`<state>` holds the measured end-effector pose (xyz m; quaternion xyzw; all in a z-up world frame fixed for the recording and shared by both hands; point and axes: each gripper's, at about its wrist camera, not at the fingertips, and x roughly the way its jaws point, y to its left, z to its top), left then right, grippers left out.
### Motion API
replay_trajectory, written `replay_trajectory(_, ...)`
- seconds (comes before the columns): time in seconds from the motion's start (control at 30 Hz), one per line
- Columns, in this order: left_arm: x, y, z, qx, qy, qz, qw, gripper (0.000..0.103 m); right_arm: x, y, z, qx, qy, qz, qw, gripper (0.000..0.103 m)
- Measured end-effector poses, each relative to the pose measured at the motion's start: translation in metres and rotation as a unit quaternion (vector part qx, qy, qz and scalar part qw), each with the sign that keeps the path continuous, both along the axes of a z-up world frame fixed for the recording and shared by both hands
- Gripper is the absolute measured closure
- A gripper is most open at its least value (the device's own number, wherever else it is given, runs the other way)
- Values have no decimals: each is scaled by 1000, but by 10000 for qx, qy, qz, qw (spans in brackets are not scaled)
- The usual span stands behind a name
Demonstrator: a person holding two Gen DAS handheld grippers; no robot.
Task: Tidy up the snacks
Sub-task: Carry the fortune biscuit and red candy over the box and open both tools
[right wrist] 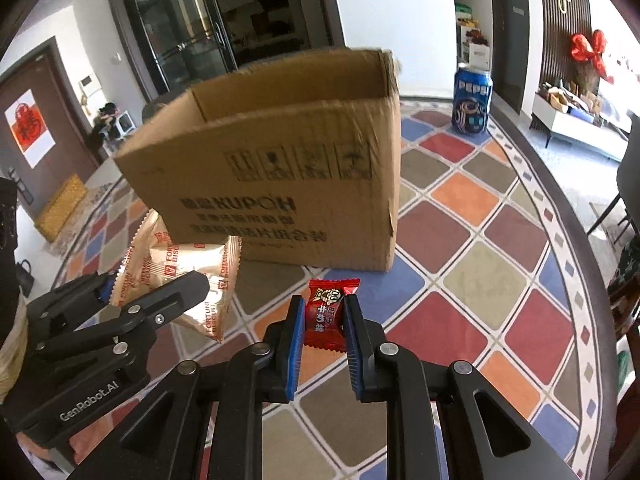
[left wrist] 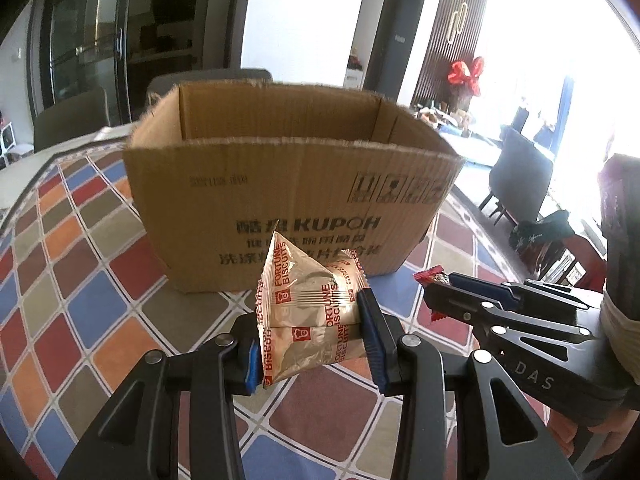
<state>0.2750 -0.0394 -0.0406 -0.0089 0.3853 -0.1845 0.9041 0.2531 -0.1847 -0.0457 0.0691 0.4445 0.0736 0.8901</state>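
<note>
Nearest to the left wrist camera is the left tool (left wrist: 316,340), and its blue pads pinch a gold packet of Fortune Biscuits (left wrist: 308,312) from both sides. A second packet of the same kind seems to be folded against the first one, but I cannot tell this for sure. In the right wrist view the right tool (right wrist: 320,320) is pressed together on a small red candy (right wrist: 326,312), which stands upright between the pads with its crimped end above them. Both snacks are held above the worktop (right wrist: 460,240), which is covered with a cloth of red, blue, orange and grey diamonds.

Just behind the two tools stands an open cardboard box (left wrist: 288,196) with the print KUPOH on the front wall; what is inside is hidden by this wall. The two tools are side by side in front of the box, near each other but apart. A blue Pepsi can (right wrist: 472,100) stands upright on the worktop beyond the right corner of the box.
</note>
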Motion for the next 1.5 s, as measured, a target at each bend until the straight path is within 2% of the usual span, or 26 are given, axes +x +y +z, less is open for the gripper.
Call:
replay_trajectory(0.5,-31,11,61,-128,-759,104,9970,63,-19,5,59,52,-815,108,9966,83)
replay_trajectory(0.83,-26,14,97,-110,-1182,196,9927,63,-18,7,90,60,-1224,164,9923,83)
replay_trajectory(1.13,3,18,113,-121,-1195,359,9921,63,1,7,113,0,-1477,217,9888,83)
replay_trajectory(1.5,50,17,119,75,-963,414,9945,63,37,11,123,-145,-1463,260,9888,83)
